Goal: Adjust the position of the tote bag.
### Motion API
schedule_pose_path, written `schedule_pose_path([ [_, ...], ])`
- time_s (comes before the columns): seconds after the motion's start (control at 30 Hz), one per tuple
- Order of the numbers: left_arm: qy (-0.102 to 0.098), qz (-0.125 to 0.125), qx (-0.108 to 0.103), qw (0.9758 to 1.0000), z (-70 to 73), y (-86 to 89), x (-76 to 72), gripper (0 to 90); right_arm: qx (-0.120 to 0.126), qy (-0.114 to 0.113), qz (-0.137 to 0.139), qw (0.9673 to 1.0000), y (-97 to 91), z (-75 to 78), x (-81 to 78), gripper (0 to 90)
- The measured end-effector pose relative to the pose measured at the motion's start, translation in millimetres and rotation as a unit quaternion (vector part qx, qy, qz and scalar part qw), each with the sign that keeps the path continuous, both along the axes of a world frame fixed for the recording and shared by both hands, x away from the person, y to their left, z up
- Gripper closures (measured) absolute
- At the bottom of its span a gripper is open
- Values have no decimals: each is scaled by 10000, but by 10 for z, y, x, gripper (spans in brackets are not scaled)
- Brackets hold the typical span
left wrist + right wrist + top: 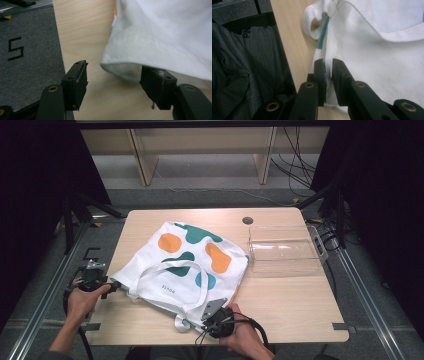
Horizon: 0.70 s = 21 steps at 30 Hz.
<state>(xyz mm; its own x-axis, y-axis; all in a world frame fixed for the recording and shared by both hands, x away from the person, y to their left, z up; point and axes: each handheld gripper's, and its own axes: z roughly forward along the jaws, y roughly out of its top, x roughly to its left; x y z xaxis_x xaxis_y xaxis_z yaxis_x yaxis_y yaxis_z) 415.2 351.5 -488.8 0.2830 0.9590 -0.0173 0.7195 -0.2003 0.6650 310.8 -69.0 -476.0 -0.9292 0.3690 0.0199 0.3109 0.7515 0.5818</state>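
A white tote bag [185, 265] with orange and teal blobs lies flat on the wooden table [290, 305], its handle straps [170, 270] toward me. At the bag's left corner my left gripper [116, 284] stands open. In the left gripper view the bag's corner [162, 32] lies between the spread jaws of that gripper [113, 72], and the pads do not press on it. My right gripper [192, 321] sits at the bag's near edge by the table front. In the right gripper view, the gripper [328, 66] has its jaws nearly together, pinching the white fabric [374, 62].
A clear plastic box [284, 250] stands at the right back of the table, beside a round cable hole [247, 220]. Grey floor with a black marking [15, 48] lies past the table's left edge. Wooden shelving and cables are behind the table.
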Motion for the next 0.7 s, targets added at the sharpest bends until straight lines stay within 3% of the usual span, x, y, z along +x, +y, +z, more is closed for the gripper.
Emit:
schedule_pose_path([
  [0.07, 134, -92, -99, 9998, -2, 33, 55, 382, -30, -32, 10, 10000, -6, 6, 1, 820],
  [0.17, -26, -313, -156, 9994, -36, 39, 125, 440, 9, -23, 13, 10000, -3, -3, -3, 816],
  [0.2, -1, -535, -137, 9985, -41, 40, 151, 498, 24, -13, 2, 10000, -3, -5, -2, 816],
  [0.23, 30, -661, -131, 9977, -39, 45, 162, 633, 4, -3, -26, 10000, -7, 2, -4, 815],
  [0.27, -139, -600, -79, 9981, -55, 33, 164, 714, 2, 0, -27, 10000, -8, 2, -3, 814],
  [0.33, 13, -717, -45, 9974, -23, 52, 143, 795, 22, -105, 40, 9999, -16, 3, 11, 810],
  [0.43, 62, -743, 72, 9972, 27, 31, 24, 810, -11, 22, -71, 10000, -46, 7, 3, 805],
  [0.5, 135, -734, 132, 9971, 62, 24, -95, 811, -13, -77, -10, 10000, -92, -1, 35, 804],
  [0.57, 198, -694, 3, 9974, 77, 11, -268, 811, -159, -282, -27, 9995, -158, 28, 70, 806],
  [0.63, 306, -752, 12, 9967, 77, -55, -429, 810, -349, -421, -260, 9982, -267, 69, 109, 810],
  [0.67, 381, -866, 66, 9955, 96, -112, -532, 806, -434, -561, -245, 9972, -314, 75, 144, 811],
  [0.7, 355, -888, 53, 9954, 105, -153, -588, 803, -511, -594, -333, 9964, -406, 95, 193, 814],
])
